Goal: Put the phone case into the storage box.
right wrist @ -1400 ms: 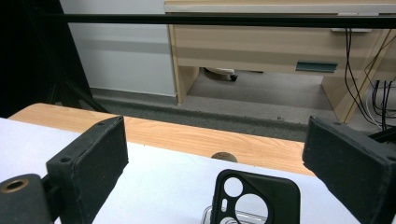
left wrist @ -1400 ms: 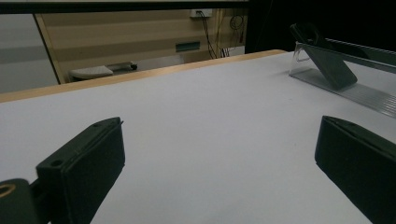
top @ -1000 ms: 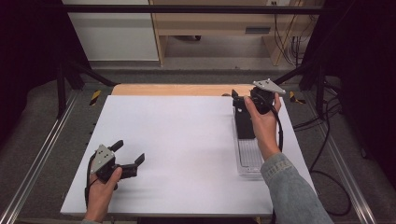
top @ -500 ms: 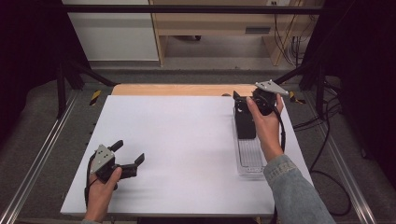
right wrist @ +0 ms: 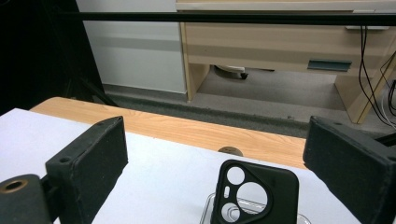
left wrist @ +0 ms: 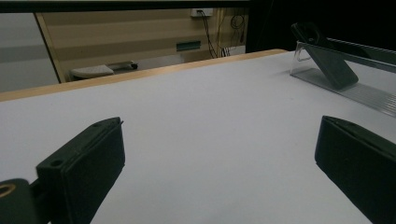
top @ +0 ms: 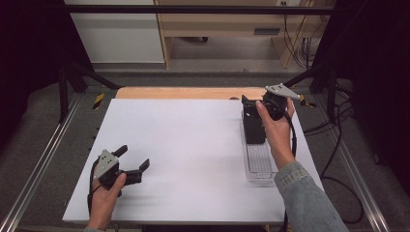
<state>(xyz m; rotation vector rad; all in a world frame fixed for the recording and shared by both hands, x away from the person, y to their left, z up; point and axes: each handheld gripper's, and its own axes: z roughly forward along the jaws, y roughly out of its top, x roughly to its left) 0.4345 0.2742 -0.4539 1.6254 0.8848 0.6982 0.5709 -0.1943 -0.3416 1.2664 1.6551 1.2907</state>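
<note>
one black phone case (right wrist: 254, 193), camera cutouts showing, leaning upright.

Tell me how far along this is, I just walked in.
Early. The black phone case stands propped in the clear ribbed tray, nothing gripped. The right claw hangs open at the case's top. The left claw rests open near the table's front. Grasping the case is left.

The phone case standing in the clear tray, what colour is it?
The phone case is black, with round camera cut-outs; the right gripper view shows it best.
</note>
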